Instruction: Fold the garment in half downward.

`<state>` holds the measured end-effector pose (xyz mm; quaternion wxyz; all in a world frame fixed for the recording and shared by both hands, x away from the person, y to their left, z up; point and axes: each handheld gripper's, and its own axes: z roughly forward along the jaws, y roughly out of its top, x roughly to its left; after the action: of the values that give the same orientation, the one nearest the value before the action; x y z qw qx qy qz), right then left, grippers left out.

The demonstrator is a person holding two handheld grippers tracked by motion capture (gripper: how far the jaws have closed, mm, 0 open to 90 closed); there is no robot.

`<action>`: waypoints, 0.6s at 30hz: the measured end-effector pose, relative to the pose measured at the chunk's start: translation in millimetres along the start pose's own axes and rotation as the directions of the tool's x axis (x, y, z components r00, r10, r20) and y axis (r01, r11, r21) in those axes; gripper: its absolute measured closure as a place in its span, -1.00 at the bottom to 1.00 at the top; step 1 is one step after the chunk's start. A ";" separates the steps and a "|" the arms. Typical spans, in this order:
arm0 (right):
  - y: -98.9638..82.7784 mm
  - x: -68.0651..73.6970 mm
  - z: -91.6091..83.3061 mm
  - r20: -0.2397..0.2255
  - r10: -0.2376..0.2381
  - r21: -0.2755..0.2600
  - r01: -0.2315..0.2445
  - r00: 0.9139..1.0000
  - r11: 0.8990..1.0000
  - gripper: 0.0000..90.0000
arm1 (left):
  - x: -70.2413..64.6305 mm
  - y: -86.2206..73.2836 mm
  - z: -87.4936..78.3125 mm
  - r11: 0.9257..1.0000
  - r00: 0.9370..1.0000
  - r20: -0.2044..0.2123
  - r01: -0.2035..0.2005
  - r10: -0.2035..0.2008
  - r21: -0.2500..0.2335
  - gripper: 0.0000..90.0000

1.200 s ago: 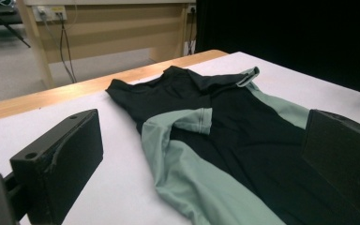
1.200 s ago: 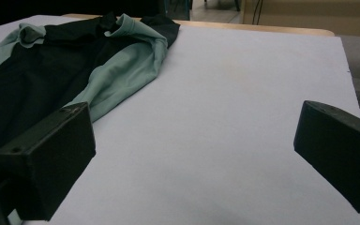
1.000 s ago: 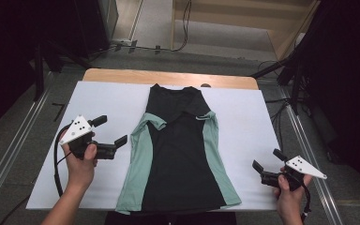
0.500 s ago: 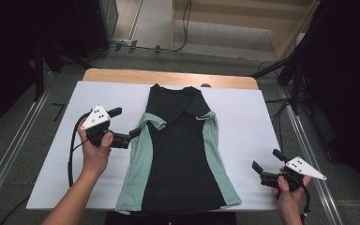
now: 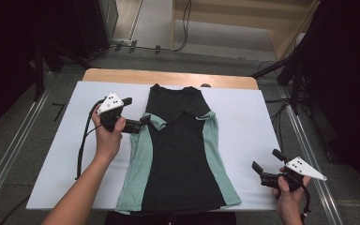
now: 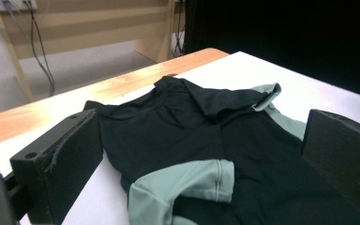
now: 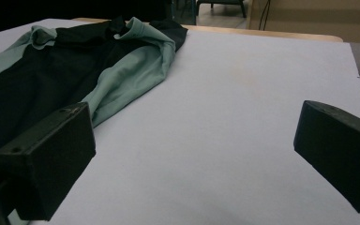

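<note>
With the black-and-green shirt (image 5: 180,150) lying flat mid-table and no fold made yet, my left gripper (image 5: 138,123) hangs wide open at its 10 o'clock sleeve (image 6: 183,185), gripping nothing, while my right gripper (image 5: 266,168) waits wide open at 4 o'clock.

The shirt (image 5: 180,154) lies flat on the table (image 5: 243,117), at its middle. The left tool (image 5: 138,123) sits just left of the shirt's sleeve; the right tool (image 5: 266,169) is well right of the shirt's hem, near the table's front edge.
</note>
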<state>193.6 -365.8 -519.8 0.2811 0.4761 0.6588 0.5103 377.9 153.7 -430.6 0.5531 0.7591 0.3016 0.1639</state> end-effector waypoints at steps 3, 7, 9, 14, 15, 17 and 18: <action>0.0 0.0 0.2 -0.001 -0.001 0.000 0.001 1.000 1.000 -1.00 | 2.7 1.0 5.9 1.000 1.000 0.015 0.021 -0.021 0.005 -0.99; -0.1 0.7 0.4 -0.003 0.000 0.001 0.000 1.000 1.000 -1.00 | 8.1 5.7 20.6 1.000 1.000 0.018 0.017 -0.017 0.018 -0.79; -0.2 0.6 0.4 -0.002 0.000 0.001 0.000 1.000 1.000 -1.00 | 11.0 7.1 25.6 1.000 0.999 0.021 0.025 -0.025 0.016 -0.79; -0.2 0.6 0.4 -0.003 0.001 0.001 -0.001 1.000 1.000 -1.00 | 17.1 10.5 34.4 0.999 0.999 0.017 0.041 -0.041 0.019 -0.79; -0.2 0.5 0.5 -0.003 0.000 0.001 0.000 1.000 1.000 -1.00 | 19.7 11.4 36.4 0.999 0.998 0.033 0.054 -0.054 0.005 -0.79; -0.2 0.5 0.5 -0.004 0.001 0.000 -0.001 1.000 1.000 -1.00 | 24.5 13.5 41.0 0.997 0.997 0.034 0.072 -0.072 0.001 -0.78; -0.2 0.6 0.5 -0.005 0.001 0.000 -0.001 1.000 1.000 -1.00 | 26.8 14.2 42.5 0.996 0.996 0.036 0.084 -0.084 0.000 -0.71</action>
<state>193.7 -365.1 -520.2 0.2790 0.4752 0.6592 0.5117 427.1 136.4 -433.7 0.5656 0.7481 0.3231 0.1269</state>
